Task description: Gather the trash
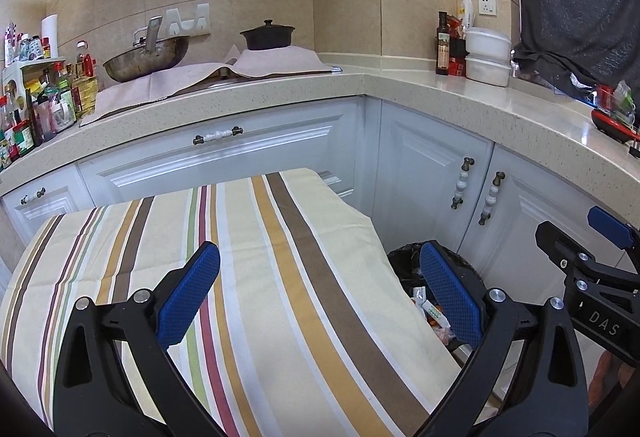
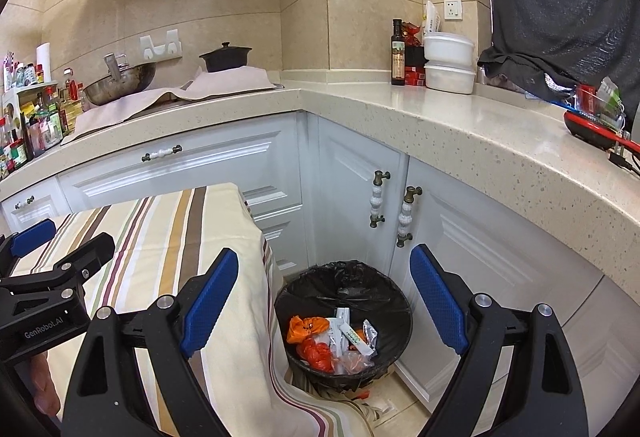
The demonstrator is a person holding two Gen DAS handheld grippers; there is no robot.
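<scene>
A speckled beige countertop wraps the far corner of a kitchen above white cabinet doors, with a wok and a lidded black pot at the far left. In the near left, a striped cloth in cream, brown, mustard and maroon covers a table, its right edge draping to the floor. Just right of it, in the cabinet corner, stands a round trash bin lined with a black bag, holding crumpled orange plastic, white wrappers and a small silver packet. The left gripper hangs over the cloth with blue pads spread wide, nothing between them. The right gripper hangs above the bin, equally spread and empty.
</scene>
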